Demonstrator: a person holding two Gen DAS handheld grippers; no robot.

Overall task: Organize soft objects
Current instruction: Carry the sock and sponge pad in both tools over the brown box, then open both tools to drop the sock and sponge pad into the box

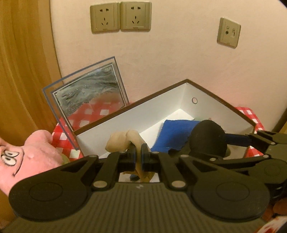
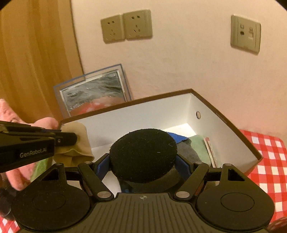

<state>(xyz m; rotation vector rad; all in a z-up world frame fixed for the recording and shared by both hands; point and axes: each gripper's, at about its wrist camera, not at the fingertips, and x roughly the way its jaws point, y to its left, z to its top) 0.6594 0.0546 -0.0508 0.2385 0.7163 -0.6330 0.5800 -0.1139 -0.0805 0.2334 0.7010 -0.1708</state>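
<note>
My left gripper [image 1: 137, 155] is shut on a beige cloth [image 1: 123, 141], held over the near edge of the open white box [image 1: 143, 114] with a brown rim. My right gripper [image 2: 143, 162] is shut on a round black sponge pad [image 2: 143, 148], held over the box [image 2: 224, 132]; the pad also shows in the left wrist view [image 1: 208, 139]. A blue cloth [image 1: 175, 134] lies in the box, with grey [image 2: 188, 152] and green [image 2: 198, 145] cloths beside it. The left gripper and its beige cloth [image 2: 77, 143] show at the left of the right wrist view.
A pink plush toy [image 1: 30, 154] lies left of the box on the red-checked tablecloth [image 1: 93, 114]. A clear-framed picture [image 1: 87, 95] leans on the wall behind. A wooden panel [image 1: 21, 71] stands at the left. Wall sockets [image 1: 120, 17] are above.
</note>
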